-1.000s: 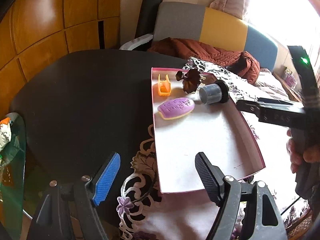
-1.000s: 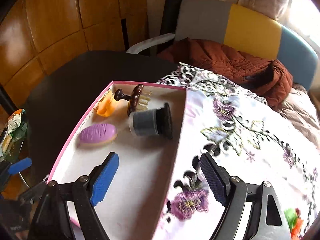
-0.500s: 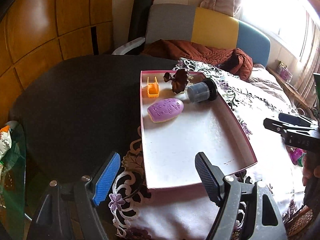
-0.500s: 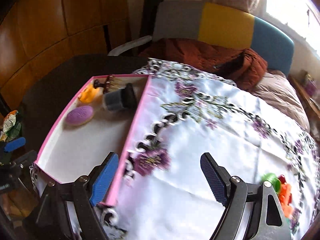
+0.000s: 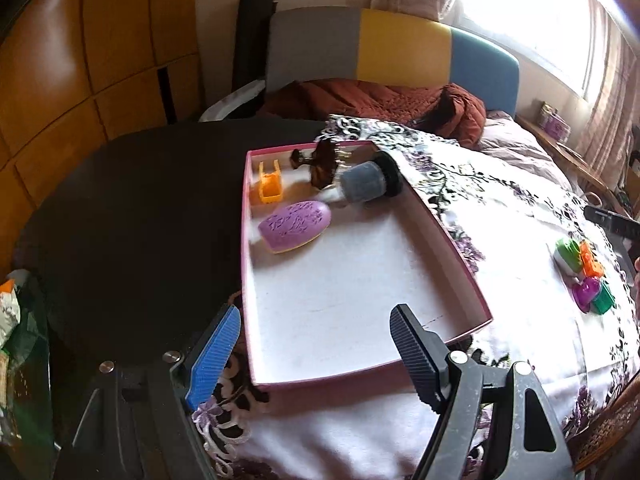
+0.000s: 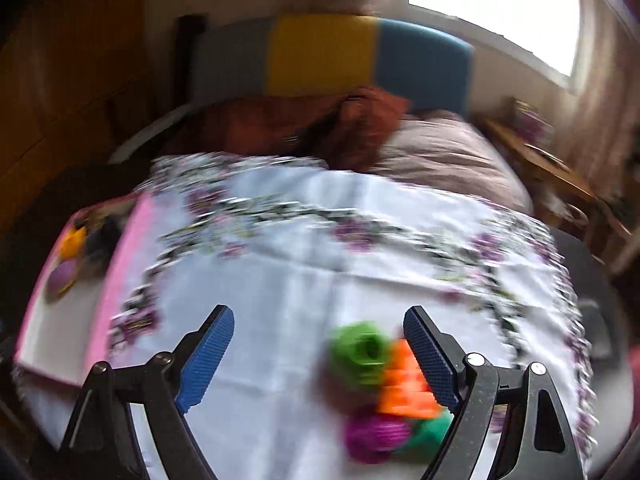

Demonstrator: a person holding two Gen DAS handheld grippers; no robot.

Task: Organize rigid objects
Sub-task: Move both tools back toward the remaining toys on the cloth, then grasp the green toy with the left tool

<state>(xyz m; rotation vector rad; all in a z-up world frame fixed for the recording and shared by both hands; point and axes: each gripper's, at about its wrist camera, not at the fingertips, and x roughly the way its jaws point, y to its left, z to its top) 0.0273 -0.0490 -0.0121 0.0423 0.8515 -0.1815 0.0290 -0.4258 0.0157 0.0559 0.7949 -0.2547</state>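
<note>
Toys [image 6: 380, 392] in a small heap of green, orange, purple and teal plastic lie on the flowered cloth [image 6: 304, 280], low in the right wrist view. The picture is smeared, so their shapes cannot be made out. The right gripper [image 6: 320, 356] hangs above the cloth with its jaws wide and opening. The green piece [image 6: 362, 354] sits in the gap, nearer the dark right-hand finger [image 6: 430, 356] than the blue one [image 6: 208, 354]. The orange piece [image 6: 404, 388] lies against the inner face of that dark finger as seen here, though whether they touch cannot be told. Neither pad presses on anything. The purple and teal pieces lie lower, nearer the gripper's body. Off beyond the blue finger, well to its outer side, stands the pink-rimmed tray [image 6: 132, 256].

The left gripper [image 5: 316, 348] has its jaws wide too, with nothing held. The near rim of the tray [image 5: 360, 376] runs across the gap between its fingers, and the tray's white floor stretches away ahead of them. At the tray's far end, well beyond the fingertips, lie a purple oval brush [image 5: 296, 226], an orange clip-like piece [image 5: 270, 188], a dark brown hair clip [image 5: 322, 164] and a grey cylinder with a black cap [image 5: 370, 182]. The toy heap [image 5: 582, 276] lies on the cloth outside the black finger, well apart from it.
</note>
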